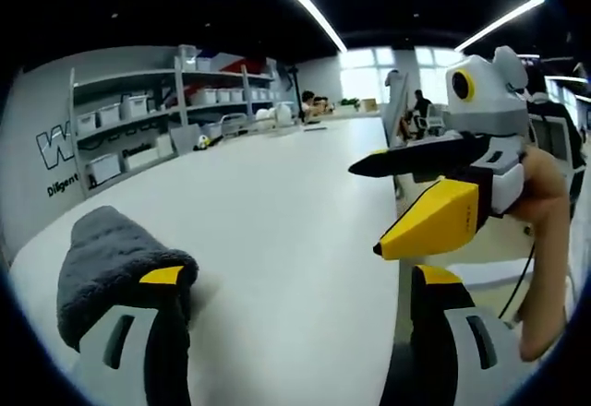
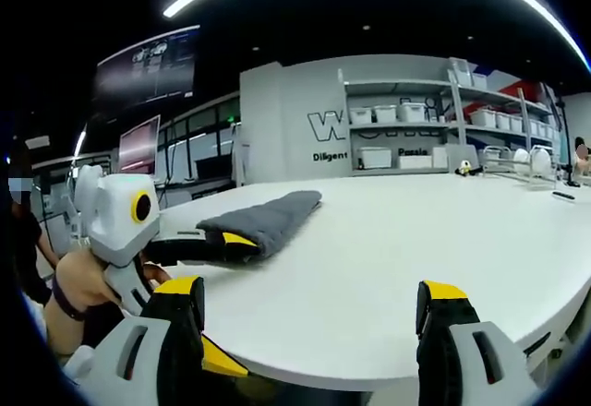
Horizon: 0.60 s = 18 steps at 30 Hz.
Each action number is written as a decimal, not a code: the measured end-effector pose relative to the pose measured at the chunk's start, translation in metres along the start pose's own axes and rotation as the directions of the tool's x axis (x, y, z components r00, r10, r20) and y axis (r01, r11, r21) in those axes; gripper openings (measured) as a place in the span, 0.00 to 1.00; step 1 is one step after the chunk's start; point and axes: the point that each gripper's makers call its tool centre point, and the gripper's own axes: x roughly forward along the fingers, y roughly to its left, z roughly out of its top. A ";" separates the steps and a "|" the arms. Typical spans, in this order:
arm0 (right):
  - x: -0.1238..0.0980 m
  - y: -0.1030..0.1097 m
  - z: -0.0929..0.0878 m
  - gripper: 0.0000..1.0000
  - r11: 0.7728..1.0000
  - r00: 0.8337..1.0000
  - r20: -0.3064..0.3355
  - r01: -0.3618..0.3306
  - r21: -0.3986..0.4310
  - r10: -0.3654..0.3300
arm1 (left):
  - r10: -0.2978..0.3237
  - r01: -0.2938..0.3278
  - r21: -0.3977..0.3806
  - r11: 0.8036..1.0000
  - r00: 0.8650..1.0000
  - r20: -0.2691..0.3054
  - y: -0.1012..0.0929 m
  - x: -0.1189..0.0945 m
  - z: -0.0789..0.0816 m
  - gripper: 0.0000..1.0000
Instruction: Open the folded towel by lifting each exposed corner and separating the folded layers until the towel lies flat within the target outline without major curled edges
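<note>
**A:** White table [image 2: 388,268], long and bare apart from the work piece; storage shelves [image 2: 416,129] with bins along the far wall, strip lights overhead. Where's the towel?

**B:** Grey towel [image 2: 263,217], folded, lying near the table's edge on the person's side. In the left gripper view it sits at lower left [image 1: 106,263], right against the left jaw.

**A:** Left gripper [image 1: 305,281] state?

**B:** Jaws spread wide in its own view. One yellow-tipped jaw touches the towel's near end; the other stands well apart over bare table. From the right gripper view, the left gripper [image 2: 235,244] has a tip at the towel's near edge. Whether cloth is between the jaws, I cannot tell.

**A:** Judgement on why it's held there?

**B:** Likely lining up on an exposed corner, low and level with the table so a jaw can slip under the top layer.

**A:** Right gripper [image 2: 309,314]?

**B:** Spread too, nothing between the jaws. It hangs off the table edge, well apart from the towel. In the left gripper view it shows at right [image 1: 434,194], held in a hand [image 1: 545,203], jaws apart.

**A:** Progress?

**B:** Towel not yet opened. No target outline visible on the table.

**A:** Risk?

**B:** Thick pile; a grab may catch several layers together rather than one.
</note>
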 end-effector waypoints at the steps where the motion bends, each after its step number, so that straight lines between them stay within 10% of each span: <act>1: 0.000 -0.001 0.000 0.97 1.000 1.000 0.001 0.001 0.001 -0.001 | -0.001 0.001 0.001 1.000 1.000 0.000 0.000 0.000 0.000 0.98; 18: 0.000 0.002 0.005 0.97 1.000 1.000 0.003 0.003 -0.008 -0.003 | -0.036 0.036 0.003 0.999 0.999 0.008 -0.005 -0.008 0.004 0.98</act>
